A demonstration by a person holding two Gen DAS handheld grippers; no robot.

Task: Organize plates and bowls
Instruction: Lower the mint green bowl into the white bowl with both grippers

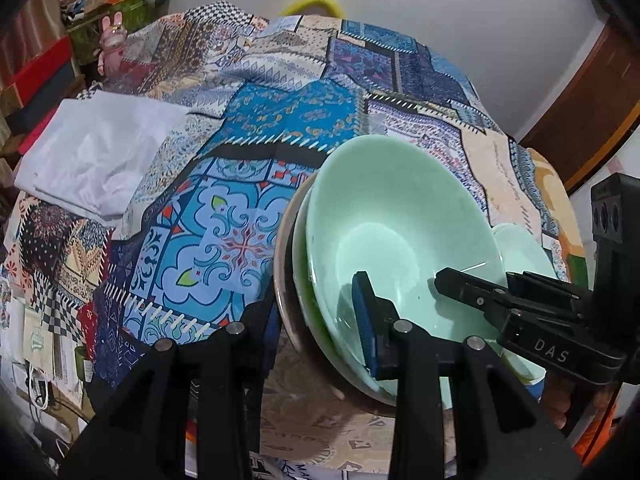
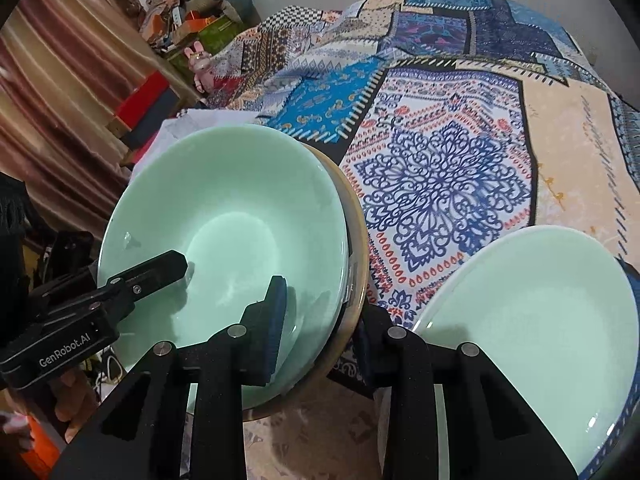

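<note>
A mint green bowl [image 1: 400,220] [image 2: 224,200] sits nested in a second green bowl and a tan outer bowl [image 1: 282,280] [image 2: 356,240]; the stack is tilted above the patchwork tablecloth [image 1: 248,128]. My left gripper [image 1: 316,332] is shut on the stack's near-left rim, blue pad inside. My right gripper [image 2: 326,332] is shut on the opposite rim, also with its blue pad inside. Each gripper's inner finger [image 1: 460,284] [image 2: 160,272] shows in the other's view. A mint green plate [image 2: 540,320] [image 1: 524,248] lies on the cloth just right of the stack.
A folded white cloth [image 1: 92,160] lies on the table's left side. Stacked boxes [image 1: 36,80], a pink rabbit toy [image 1: 112,40] and a curtain [image 2: 60,100] crowd the room to the left. A yellow object [image 1: 316,2] peeks over the far edge.
</note>
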